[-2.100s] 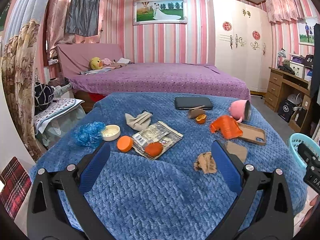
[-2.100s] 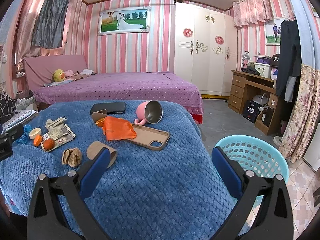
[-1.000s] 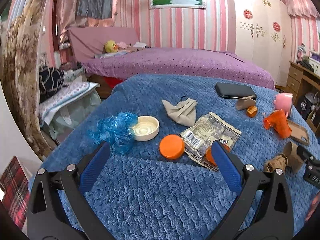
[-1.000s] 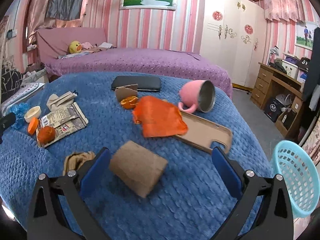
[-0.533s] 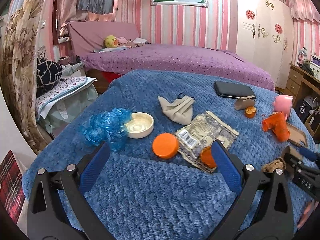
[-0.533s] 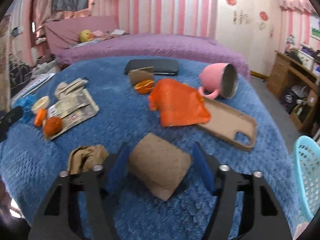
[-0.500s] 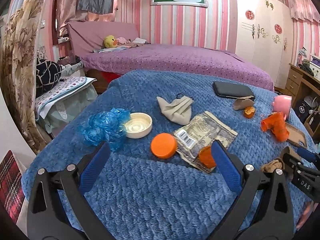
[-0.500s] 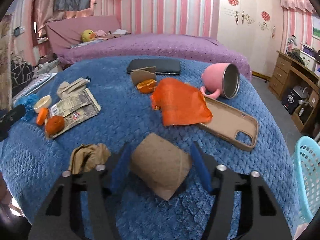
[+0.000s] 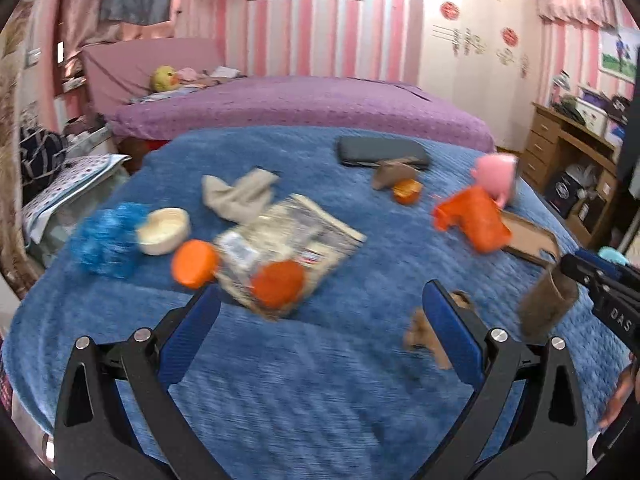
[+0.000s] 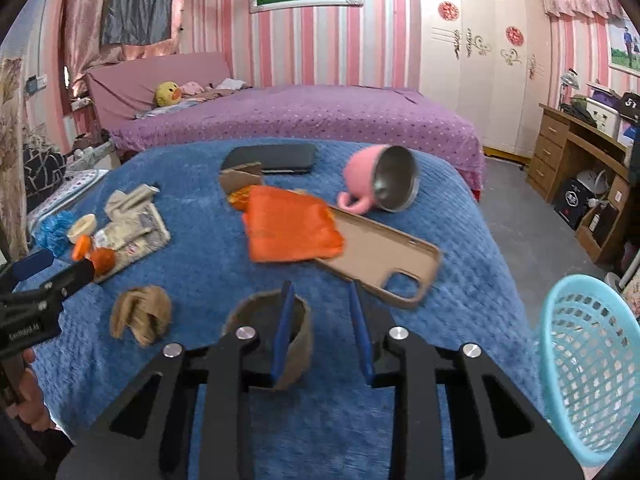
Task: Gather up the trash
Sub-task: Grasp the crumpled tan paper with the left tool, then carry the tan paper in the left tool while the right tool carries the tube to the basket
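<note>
The right gripper is hanging low over the near edge of the blue blanket, its jaws drawn in narrow, with the left blue finger sitting inside the open end of a brown cardboard tube and pressing on its wall while the other finger is standing just outside it; whether the wall is truly pinched between the two cannot be told from the right wrist view. In the left wrist view the same tube is showing upright at the tip of that gripper, clear of the blanket or barely touching it. A crumpled brown paper wad is lying just beside the tube on its left. Farther back an orange plastic bag is overlapping a tan phone case, with a pink mug tipped on its side beyond them. A light blue basket is standing off the bed to the right. The left gripper is hovering with its jaws spread wide and nothing between them, pointing at a printed wrapper, an orange lid and a white lid near a blue plastic wad.
</note>
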Available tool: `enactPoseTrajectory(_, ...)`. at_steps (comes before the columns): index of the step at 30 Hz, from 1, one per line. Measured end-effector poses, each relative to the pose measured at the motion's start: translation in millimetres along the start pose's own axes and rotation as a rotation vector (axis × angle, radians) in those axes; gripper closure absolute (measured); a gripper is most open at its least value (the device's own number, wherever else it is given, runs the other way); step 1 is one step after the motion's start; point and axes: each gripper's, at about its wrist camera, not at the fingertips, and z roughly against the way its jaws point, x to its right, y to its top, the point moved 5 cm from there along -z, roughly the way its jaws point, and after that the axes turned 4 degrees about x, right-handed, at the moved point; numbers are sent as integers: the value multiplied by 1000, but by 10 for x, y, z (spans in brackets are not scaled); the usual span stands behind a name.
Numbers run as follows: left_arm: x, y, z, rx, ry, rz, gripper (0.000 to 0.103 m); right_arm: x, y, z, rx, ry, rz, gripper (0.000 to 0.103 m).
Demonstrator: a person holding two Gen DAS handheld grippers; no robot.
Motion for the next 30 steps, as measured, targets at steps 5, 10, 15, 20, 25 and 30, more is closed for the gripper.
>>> enactPoseTrajectory(5,368,-97,-42,-23,-60,-57,5,261,-93,17,-15,-43,-25,73)
enactPoseTrajectory(10,534,-150,-166,-66,-104,-46,8,474,-125,134,8,-84,-59,32)
enactPoseTrajectory(15,590,-161,-252,-107,-171,-31,62,578,-126,279,48,-108,-67,17)
enactPoseTrajectory(20,557,-119,-144,-73,-184,-39,65,469,-155,302,66,-103,-35,12)
enactPoseTrajectory(25,433,-84,-62,-44,-158,-36,65,237,-240,159,35,-75,11,12)
enactPoseTrajectory(30,275,-40,-68,-34,-110,-15,65,122,-274,-9,-6,-64,34,12)
